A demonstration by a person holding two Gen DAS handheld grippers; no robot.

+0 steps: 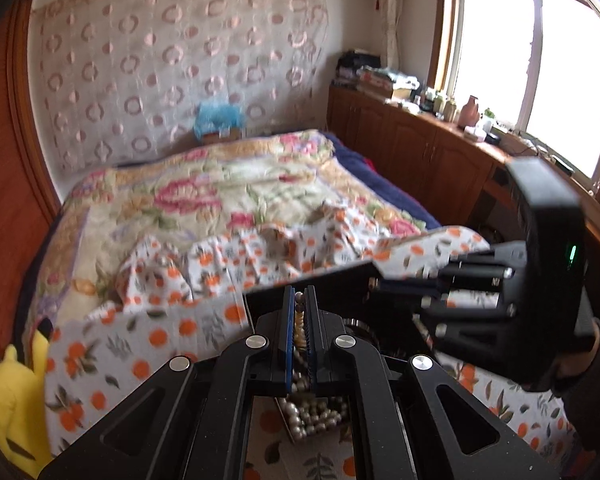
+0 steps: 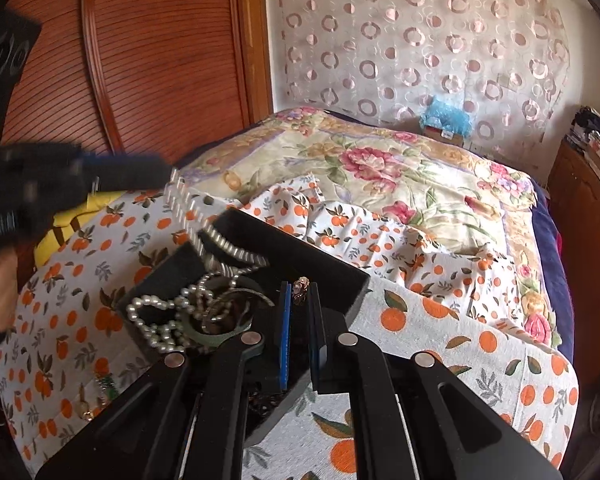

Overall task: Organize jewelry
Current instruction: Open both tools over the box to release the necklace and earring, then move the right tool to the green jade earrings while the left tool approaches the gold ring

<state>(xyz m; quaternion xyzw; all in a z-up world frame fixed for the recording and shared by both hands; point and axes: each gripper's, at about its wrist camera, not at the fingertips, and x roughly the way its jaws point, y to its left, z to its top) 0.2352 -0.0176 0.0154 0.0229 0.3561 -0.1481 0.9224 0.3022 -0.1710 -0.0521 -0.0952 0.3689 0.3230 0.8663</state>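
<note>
An orange-print cloth (image 2: 440, 312) covers the bed (image 2: 380, 160), bearing a black tray (image 2: 340, 268).

Glossy pearl strands (image 2: 156, 320) lie in a matt black felt-lined tray (image 2: 332, 268) on printed cloth (image 2: 440, 320).

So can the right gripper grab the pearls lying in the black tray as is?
Probably not: right gripper is shut on a small charm; the pearls lie unobstructed just left.

- Daylight floods through a blown-out white window (image 1: 540, 60) on the right.
- Fisheye bending curves the edges, with dark corners.
- Motion blur smears the left gripper (image 2: 60, 188).
</note>
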